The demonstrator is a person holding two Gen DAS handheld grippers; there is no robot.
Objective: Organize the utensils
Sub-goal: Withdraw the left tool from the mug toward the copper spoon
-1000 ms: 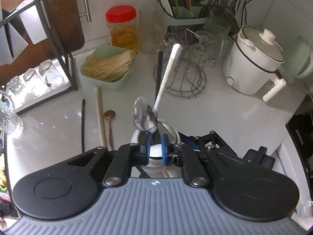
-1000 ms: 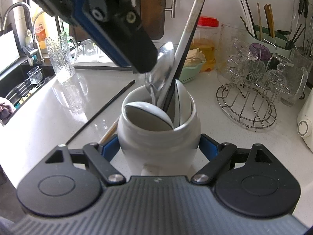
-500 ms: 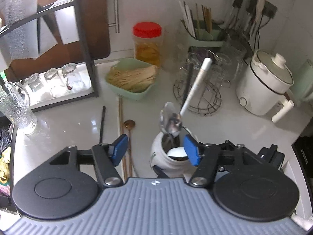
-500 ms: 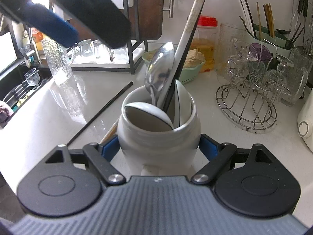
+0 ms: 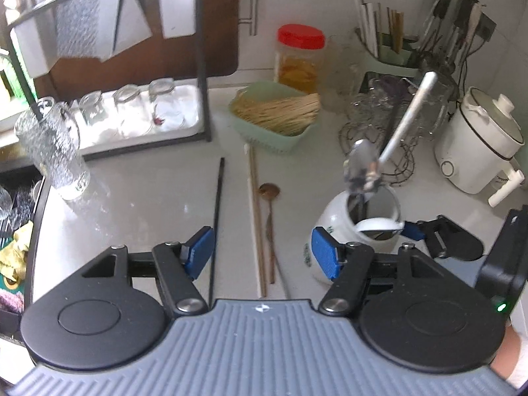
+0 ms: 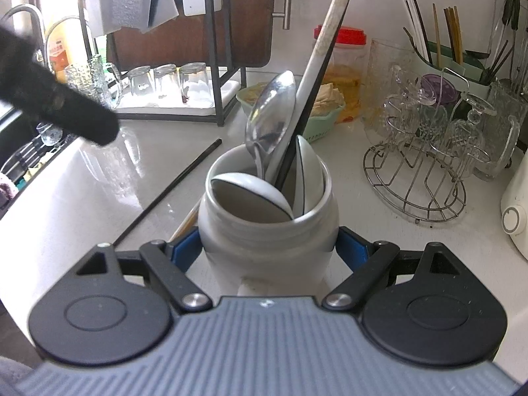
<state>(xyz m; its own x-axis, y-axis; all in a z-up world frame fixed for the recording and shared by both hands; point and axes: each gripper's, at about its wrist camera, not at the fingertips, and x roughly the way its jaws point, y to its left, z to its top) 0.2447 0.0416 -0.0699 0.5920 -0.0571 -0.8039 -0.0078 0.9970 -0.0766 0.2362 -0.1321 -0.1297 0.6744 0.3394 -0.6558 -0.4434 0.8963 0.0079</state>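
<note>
White countertop (image 5: 138,204) fills both views, crowded along the back wall. In the left wrist view a black rack (image 5: 201,66) with upturned glasses is seen at upper left, a red-lidded jar (image 5: 300,56) at upper centre, a green basket of noodles (image 5: 277,115) below it, and a white cooker (image 5: 478,145) at the right edge. A wire glass stand (image 6: 422,178) is seen at the right of the right wrist view.

The left gripper (image 5: 260,250) is held with its jaws spread wide and nothing between the blue pads. On the counter, in the gap between its jaws as pictured, three utensils lie loose — a black chopstick (image 5: 217,217), a pale chopstick pair (image 5: 255,217) and a small bronze spoon (image 5: 270,198) just beside the pair.

The white ceramic jar (image 6: 267,231) is clamped between the pads of the right gripper (image 6: 267,250) at lower centre of the right wrist view. Inside the jar a metal spoon (image 6: 270,115), a long white handle (image 6: 326,33), a black chopstick and two white ceramic spoons (image 6: 250,194) are stood — bowls and handles leaning toward the upper right. The jar is seen at the lower right in the left wrist view.
</note>
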